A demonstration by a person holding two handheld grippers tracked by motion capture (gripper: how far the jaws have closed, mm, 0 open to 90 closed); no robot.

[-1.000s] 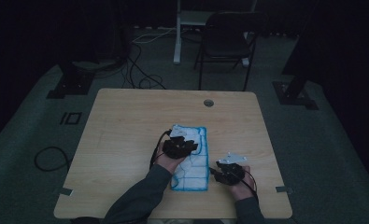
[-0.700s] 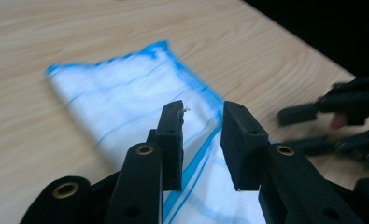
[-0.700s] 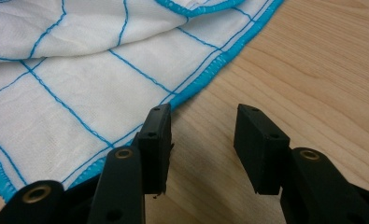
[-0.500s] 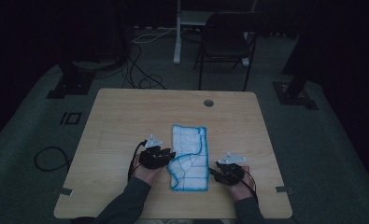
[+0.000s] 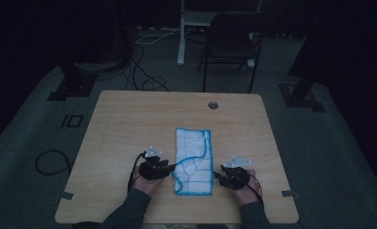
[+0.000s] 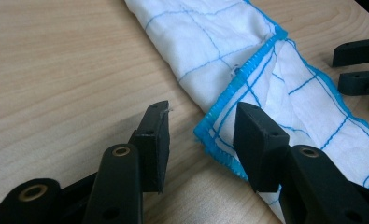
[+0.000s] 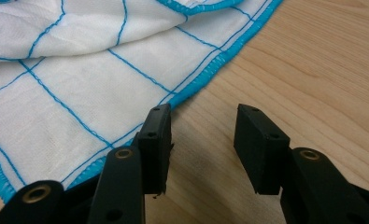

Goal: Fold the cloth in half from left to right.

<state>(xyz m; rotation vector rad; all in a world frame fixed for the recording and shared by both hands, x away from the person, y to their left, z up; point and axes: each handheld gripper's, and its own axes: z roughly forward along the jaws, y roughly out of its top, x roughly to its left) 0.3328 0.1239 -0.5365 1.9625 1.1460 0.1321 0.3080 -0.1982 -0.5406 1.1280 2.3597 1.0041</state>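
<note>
A white cloth with blue grid lines and a blue hem (image 5: 193,160) lies folded lengthwise on the wooden table (image 5: 129,119). My left gripper (image 5: 164,168) rests at the cloth's left edge, open, with nothing between its jaws. In the left gripper view the left gripper (image 6: 202,135) stands over bare wood with a folded blue-hemmed corner of the cloth (image 6: 247,74) just ahead. My right gripper (image 5: 218,175) sits at the cloth's right edge, open. In the right gripper view the right gripper (image 7: 203,140) is over wood, its left jaw touching the cloth (image 7: 79,84) hem.
The other gripper's black jaws (image 6: 359,65) show at the far right of the left gripper view. A round cable hole (image 5: 213,105) is near the table's far edge. A dark chair (image 5: 231,43) and floor cables (image 5: 143,62) lie beyond the table.
My left gripper has moved from on top of the cloth back toward me and to the left, off the cloth's left edge. The cloth now lies flat and narrow. The right gripper has stayed put.
</note>
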